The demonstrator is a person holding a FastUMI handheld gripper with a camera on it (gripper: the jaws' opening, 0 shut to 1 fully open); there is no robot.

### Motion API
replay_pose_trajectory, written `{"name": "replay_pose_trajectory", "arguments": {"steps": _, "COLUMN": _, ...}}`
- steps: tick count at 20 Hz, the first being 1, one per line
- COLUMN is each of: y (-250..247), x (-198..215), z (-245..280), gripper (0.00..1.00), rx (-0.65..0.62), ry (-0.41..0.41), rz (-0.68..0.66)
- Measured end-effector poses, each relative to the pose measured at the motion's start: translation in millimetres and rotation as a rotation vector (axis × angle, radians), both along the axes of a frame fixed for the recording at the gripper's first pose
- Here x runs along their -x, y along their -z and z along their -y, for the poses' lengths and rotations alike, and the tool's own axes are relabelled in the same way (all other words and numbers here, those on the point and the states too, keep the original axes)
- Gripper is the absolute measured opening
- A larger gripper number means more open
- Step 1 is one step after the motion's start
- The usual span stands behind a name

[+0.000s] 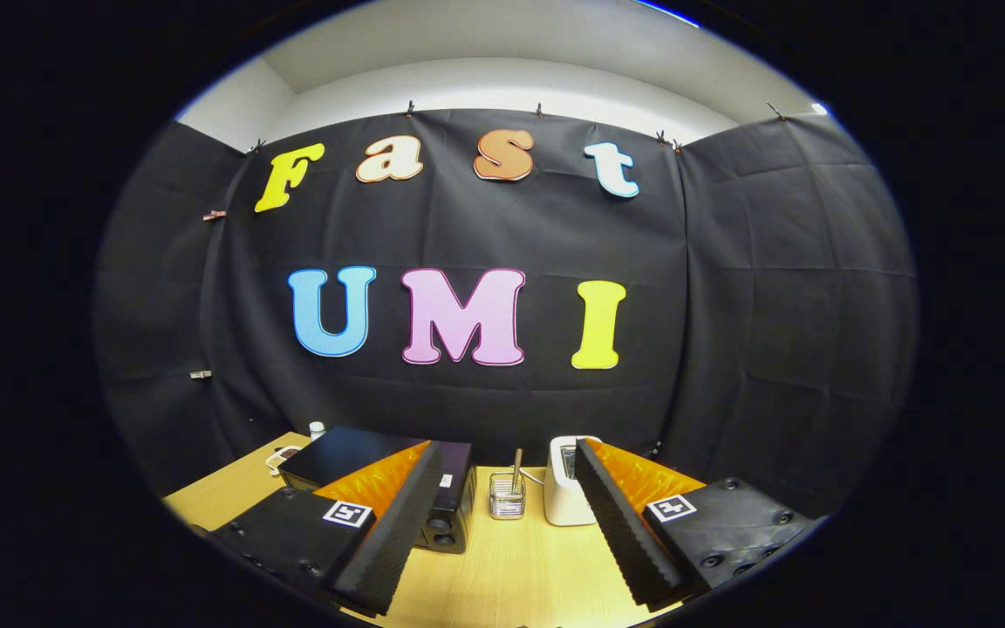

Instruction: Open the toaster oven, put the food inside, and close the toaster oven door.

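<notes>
Tongs [502,523]: fingers spread wide apart with nothing between them, held above the near part of the counter.
Counter [511,576]: light wood, running back to the black cloth wall.
Small bottle [317,429]: far left of the toaster oven, at the back by the wall — white cap showing.
White cable [280,457]: coiled just left of the toaster oven.
Toaster oven [380,480]: black box, partly hidden behind the left finger; its door looks shut, knobs showing at its right front end.
Wire holder [507,497]: right of the toaster oven, beyond the gap between the fingers — a wooden stick stands in it.
White toaster [565,493]: right of the wire holder, partly behind the right finger.
</notes>
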State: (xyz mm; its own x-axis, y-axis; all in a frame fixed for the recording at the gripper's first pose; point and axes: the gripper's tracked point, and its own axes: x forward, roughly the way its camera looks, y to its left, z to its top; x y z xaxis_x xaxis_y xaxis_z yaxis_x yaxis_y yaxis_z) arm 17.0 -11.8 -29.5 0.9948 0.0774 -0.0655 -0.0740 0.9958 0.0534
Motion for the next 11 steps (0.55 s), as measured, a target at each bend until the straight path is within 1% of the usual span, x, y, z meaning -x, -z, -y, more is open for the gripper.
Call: {"name": "replay_pose_trajectory", "arguments": {"steps": 11, "y": -0.5, "x": -3.1, "z": -1.4, "gripper": 0.98, "rx": -0.006, "ry": 0.002, "rz": 0.002}}
